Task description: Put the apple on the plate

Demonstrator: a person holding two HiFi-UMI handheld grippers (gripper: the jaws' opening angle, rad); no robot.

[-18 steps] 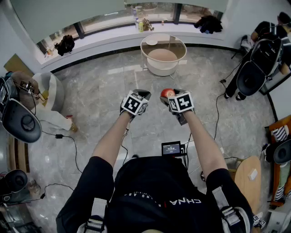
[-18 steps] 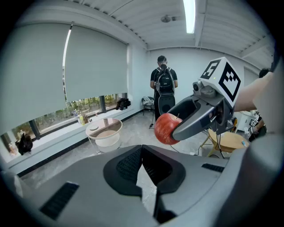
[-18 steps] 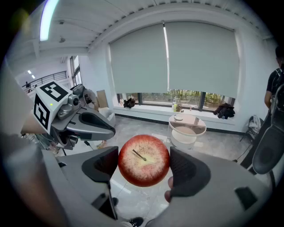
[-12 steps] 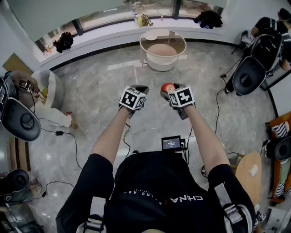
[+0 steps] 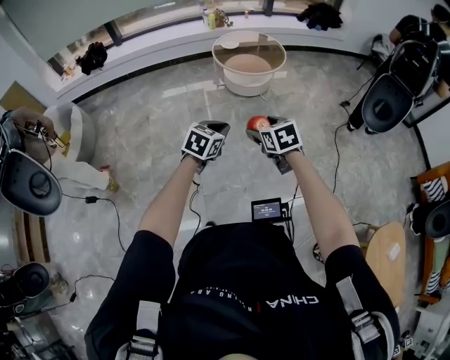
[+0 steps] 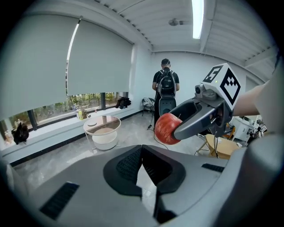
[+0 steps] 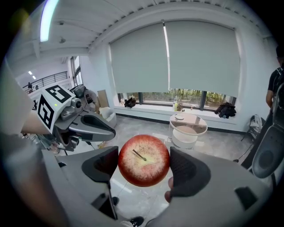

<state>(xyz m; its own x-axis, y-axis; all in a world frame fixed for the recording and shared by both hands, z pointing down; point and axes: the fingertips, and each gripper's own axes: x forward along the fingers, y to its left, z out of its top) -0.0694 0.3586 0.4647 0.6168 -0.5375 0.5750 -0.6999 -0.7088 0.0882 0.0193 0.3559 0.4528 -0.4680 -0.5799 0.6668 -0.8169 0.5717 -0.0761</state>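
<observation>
A red apple [image 7: 144, 160] sits stem-up between the two pads of my right gripper [image 7: 143, 167], which is shut on it. The head view shows the apple [image 5: 259, 124] held out in front of the person, above the marble floor, in the right gripper [image 5: 261, 133]. My left gripper [image 5: 213, 129] hovers just left of it, its pads closed together with nothing between them [image 6: 142, 153]. The left gripper view catches the apple [image 6: 166, 128] from the side. A small white plate [image 5: 229, 43] lies on a round glass table [image 5: 271, 42] farther ahead, near the window.
A person with a backpack [image 6: 165, 86] stands beyond the table to the right. Office chairs [image 5: 390, 98] [image 5: 28, 183] flank the floor. Cables [image 5: 98, 204] trail across the tiles, and a wooden stool [image 5: 383, 267] stands at the right. Bottles [image 5: 211, 17] line the window sill.
The whole scene sits a little higher in the head view. Both grippers keep their spacing, and the apple stays in the right gripper.
</observation>
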